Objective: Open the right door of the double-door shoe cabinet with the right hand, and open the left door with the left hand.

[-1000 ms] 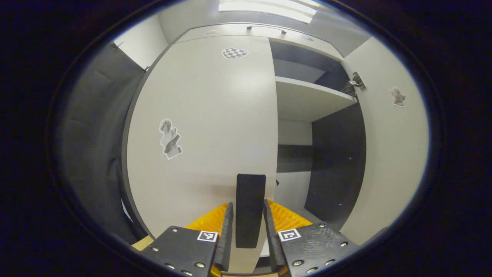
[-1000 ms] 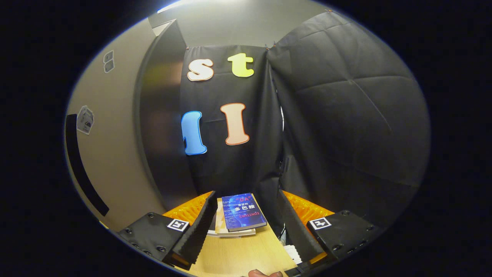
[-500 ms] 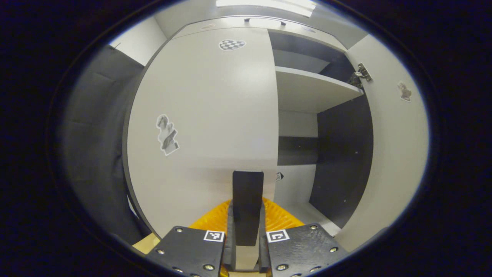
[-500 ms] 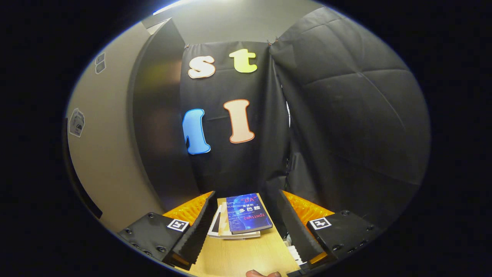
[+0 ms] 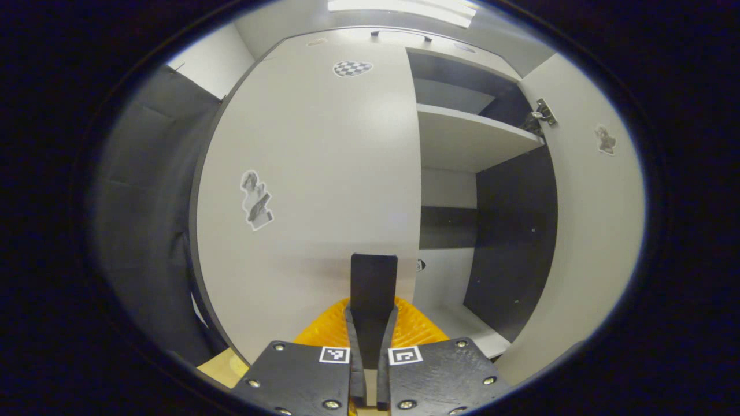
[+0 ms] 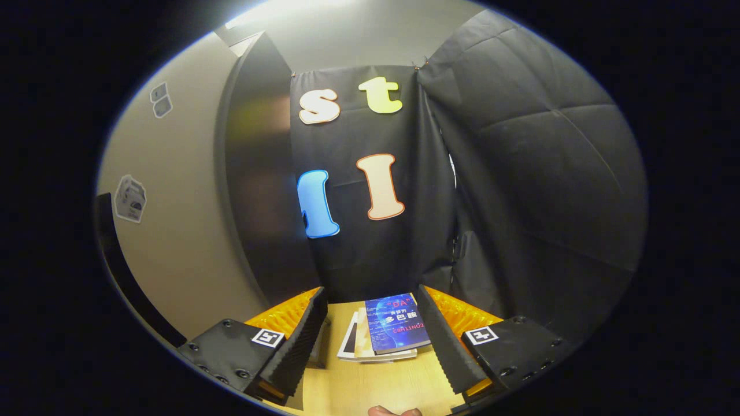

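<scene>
In the left gripper view, the cabinet's white left door (image 5: pixel 312 190) stands closed, with a black upright handle (image 5: pixel 373 277) near its right edge. My left gripper (image 5: pixel 372 315) is shut on that handle, one finger on each side. The right door (image 5: pixel 589 231) hangs swung open at the right and bares a white shelf (image 5: pixel 468 138) and the dark inside. In the right gripper view, the right door's outer face (image 6: pixel 173 196) with its black handle (image 6: pixel 130 277) lies to the left. My right gripper (image 6: pixel 371 294) is open and holds nothing, apart from that door.
A small stack of books (image 6: pixel 393 326) lies on a wooden table (image 6: pixel 376 387) between my right gripper's fingers. Black cloth (image 6: pixel 537 190) hangs behind and to the right. A dark panel (image 6: pixel 254 173) stands beside the open door. A person's fingertip (image 6: pixel 393 411) shows at the bottom edge.
My left gripper's fingers have closed from either side onto the left door's handle. The right gripper stays open and has turned slightly left, so the books and cloth sit further right.
</scene>
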Available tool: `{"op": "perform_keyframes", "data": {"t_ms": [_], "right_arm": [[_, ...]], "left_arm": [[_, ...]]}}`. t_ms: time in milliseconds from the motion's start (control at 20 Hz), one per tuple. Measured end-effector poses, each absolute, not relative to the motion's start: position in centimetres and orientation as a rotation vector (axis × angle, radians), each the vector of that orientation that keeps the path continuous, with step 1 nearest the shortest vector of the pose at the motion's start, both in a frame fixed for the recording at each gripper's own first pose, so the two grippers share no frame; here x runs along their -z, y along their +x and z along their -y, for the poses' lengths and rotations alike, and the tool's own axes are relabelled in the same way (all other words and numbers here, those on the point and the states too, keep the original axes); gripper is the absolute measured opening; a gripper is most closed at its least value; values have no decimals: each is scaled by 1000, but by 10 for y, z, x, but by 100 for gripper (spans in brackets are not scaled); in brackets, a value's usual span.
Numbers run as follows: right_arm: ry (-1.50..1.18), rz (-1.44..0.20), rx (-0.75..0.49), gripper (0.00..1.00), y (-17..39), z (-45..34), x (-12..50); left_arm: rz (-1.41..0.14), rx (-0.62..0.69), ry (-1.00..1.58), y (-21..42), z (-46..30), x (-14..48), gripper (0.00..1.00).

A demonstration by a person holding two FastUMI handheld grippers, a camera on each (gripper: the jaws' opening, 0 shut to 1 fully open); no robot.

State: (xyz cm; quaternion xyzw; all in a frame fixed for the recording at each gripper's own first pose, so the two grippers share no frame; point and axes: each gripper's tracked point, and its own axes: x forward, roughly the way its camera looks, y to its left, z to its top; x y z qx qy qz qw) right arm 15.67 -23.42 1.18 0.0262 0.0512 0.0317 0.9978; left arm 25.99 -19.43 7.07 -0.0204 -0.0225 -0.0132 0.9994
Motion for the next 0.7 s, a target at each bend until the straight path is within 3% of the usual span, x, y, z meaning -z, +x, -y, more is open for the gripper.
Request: {"op": "perform_keyframes", "data": {"t_ms": [50,100,150,200,300,350,400,450,700], "right_arm": [[47,-102,-52,98,153,235,-13],[40,-104,-44,92,147,233,-13],[33,-105,-35,92,142,231,-14],[25,-105,-27,98,137,231,-14],[14,-107,-15,98,125,226,-13],[12,-107,-10,92,119,223,-14],[17,-110,-2,92,113,220,-12],[33,-115,11,98,107,217,-12],[65,-116,33,92,70,196,-14]], "left_arm": [[47,35,-44,258,194,-71,10],[46,44,-48,256,193,-71,10],[46,53,-53,253,192,-72,10],[46,61,-56,248,192,-73,10],[46,77,-54,239,190,-74,10],[45,87,-55,235,188,-74,10],[43,98,-59,232,187,-74,10],[43,109,-63,229,186,-75,10],[44,164,-70,207,176,-72,10]]}}
